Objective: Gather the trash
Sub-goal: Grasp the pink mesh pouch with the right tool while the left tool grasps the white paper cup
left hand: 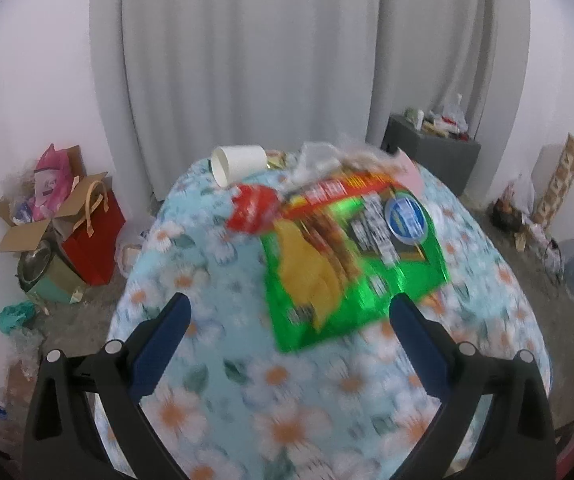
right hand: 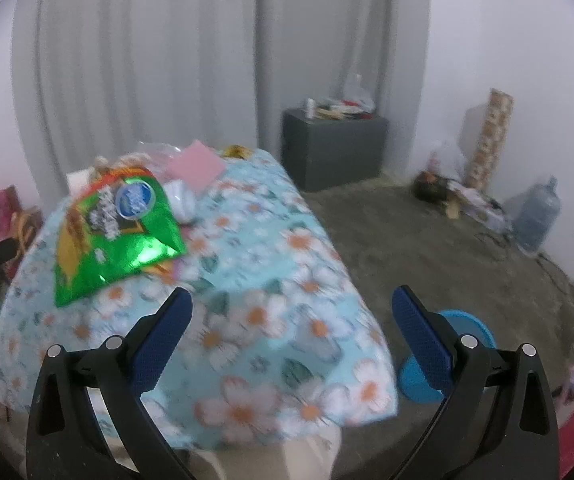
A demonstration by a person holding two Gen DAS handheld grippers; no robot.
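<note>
Approach step: I hold both the left hand-held gripper (left hand: 287, 304) and right hand-held gripper (right hand: 292, 298) released; next, clamp green chip bag (left hand: 351, 264) at frame centre.

Left gripper (left hand: 287, 314): two black plastic arms, broad and curved, each with a long triangular cut-out near its outer edge; blue fingers (left hand: 165, 344) set on the inner faces, long and flat, tapering to blunt tips, finely textured like mesh; two round silver screws (left hand: 112, 346) on each arm where finger meets frame, four in all; matte black finish, faint dust specks low on the arms.

Right gripper (right hand: 292, 308): same build; black curved arms with triangular cut-outs; blue fingers (right hand: 423, 340) with a fine dotted grip surface, sharper here; silver screws (right hand: 468, 341) in pairs; thin black seam lines beside the inner screws.
</note>
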